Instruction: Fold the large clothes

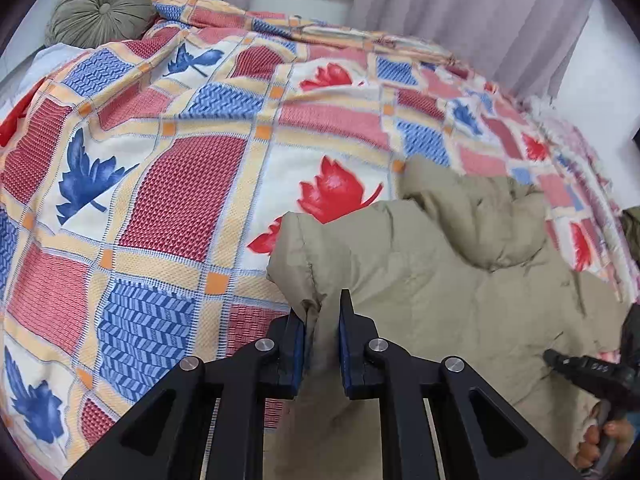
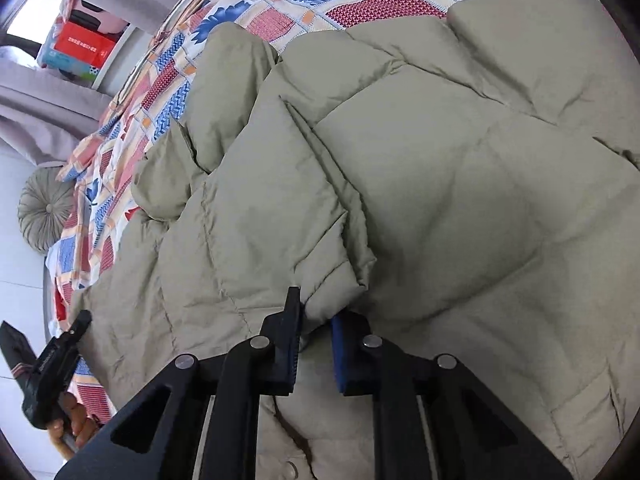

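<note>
On the bed's patchwork leaf-print quilt (image 1: 168, 184) lies the khaki puffer jacket (image 2: 440, 184), spread across its near right part. My left gripper (image 1: 322, 320) pinches a puffy edge of it; my right gripper (image 2: 316, 320) clamps a folded corner nearby.

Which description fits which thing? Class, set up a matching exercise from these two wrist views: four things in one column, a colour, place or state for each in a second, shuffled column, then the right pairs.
Column one
1. left gripper
2. puffer jacket
3. round cushion
4. bedspread

Column two
A. olive green, pleated, with a centre button, at the bed's far corner
B. patterned with red and blue leaves in squares
C. khaki, quilted, lying on the bed
D. shut on a jacket edge

Pairs: 1-D, 2-C, 3-A, 4-B
</note>
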### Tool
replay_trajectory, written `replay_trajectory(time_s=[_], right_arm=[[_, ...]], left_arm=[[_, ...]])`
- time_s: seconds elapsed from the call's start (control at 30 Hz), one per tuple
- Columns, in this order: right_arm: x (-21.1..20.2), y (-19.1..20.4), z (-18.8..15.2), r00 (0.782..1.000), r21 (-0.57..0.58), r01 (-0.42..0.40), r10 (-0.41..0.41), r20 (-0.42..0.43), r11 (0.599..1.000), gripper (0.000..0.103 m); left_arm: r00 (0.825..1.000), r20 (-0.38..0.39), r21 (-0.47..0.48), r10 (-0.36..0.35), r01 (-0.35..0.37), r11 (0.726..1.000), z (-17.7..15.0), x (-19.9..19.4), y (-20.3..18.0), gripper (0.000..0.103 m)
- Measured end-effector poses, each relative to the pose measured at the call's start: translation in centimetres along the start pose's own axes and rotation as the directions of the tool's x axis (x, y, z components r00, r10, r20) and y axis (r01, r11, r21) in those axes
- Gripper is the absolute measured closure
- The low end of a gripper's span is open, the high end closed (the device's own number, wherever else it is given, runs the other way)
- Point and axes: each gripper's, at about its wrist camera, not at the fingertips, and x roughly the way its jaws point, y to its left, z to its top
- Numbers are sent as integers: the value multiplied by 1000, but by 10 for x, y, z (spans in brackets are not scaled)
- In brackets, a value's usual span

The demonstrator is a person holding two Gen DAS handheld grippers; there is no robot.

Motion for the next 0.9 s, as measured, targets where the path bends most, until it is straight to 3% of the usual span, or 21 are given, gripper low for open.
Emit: replay_trajectory(time_s=[0.1, 0.23, 0.27, 0.3, 0.37, 0.57, 0.67, 0.8, 0.9], right_arm=[[3, -4, -3, 1000, -3, 21, -21, 3, 1000, 88], [5, -2, -8, 999, -19, 37, -37, 4, 999, 88], [5, 0, -10, 999, -32, 47, -47, 4, 998, 88], [4, 2, -11, 998, -50, 60, -60, 8, 997, 88], [1, 2, -13, 997, -62, 72, -72, 8, 995, 88], [-1, -9, -7, 999, -11, 43, -44, -24, 999, 88], [-12, -9, -8, 997, -22, 68, -68, -29, 997, 78], [-48, -11, -14, 981, -36, 183, -180, 72, 982, 76], [-68, -2, -9, 977, -94, 169, -154, 144, 981, 76]], left_arm=[[996, -54, -3, 77, -77, 997, -4, 31, 16, 87], [990, -51, -8, 132, -132, 991, -5, 32, 20, 82], [987, -46, -13, 151, -152, 988, -4, 29, 21, 71], [983, -34, -18, 179, -180, 984, -2, 23, 23, 52], [973, 7, -38, 230, -229, 973, 0, 8, 31, 35], [974, -12, -112, 225, -225, 968, -3, -26, 64, 35], [974, -15, -86, 224, -224, 971, -18, -39, 57, 35], [986, -15, -37, 168, -168, 985, -35, -43, 31, 35], [984, -34, -7, 177, -178, 984, -43, -27, 10, 35]])
